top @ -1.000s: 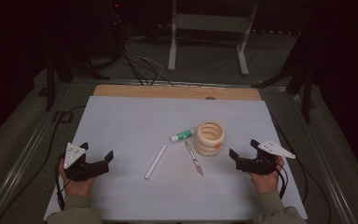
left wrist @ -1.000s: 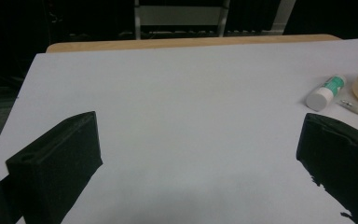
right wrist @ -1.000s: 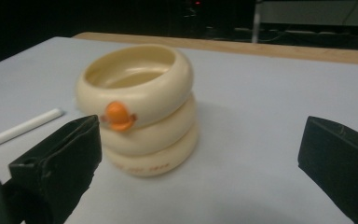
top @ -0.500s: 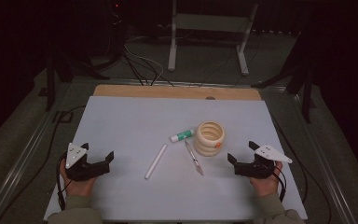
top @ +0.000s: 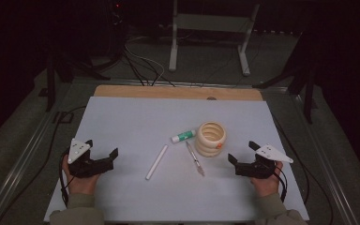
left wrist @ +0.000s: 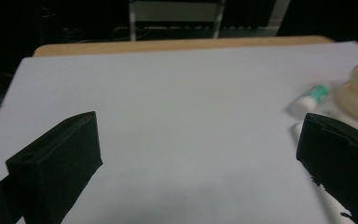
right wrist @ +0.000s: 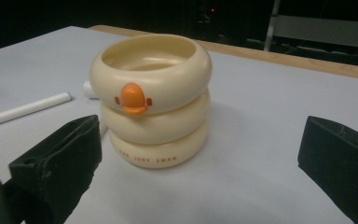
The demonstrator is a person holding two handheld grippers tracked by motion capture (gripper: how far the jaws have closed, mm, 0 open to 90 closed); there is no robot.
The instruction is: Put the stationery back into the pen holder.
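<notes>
Cream ringed duck-faced cup (right wrist: 153, 100) stands upright beside glue stick (top: 183, 136) and pen (top: 195, 159).

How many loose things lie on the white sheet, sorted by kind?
Cream duck-faced pen holder: 1
Glue stick with green band: 1
White stick: 1
Slim pen or brush: 1
Total: 4
The left gripper and right gripper are both open and hold none of them.

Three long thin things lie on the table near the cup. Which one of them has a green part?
The glue stick, the short one touching the left side of the cream cup. Its end is green; the white stick is plain white and the pen is greyish.
</notes>
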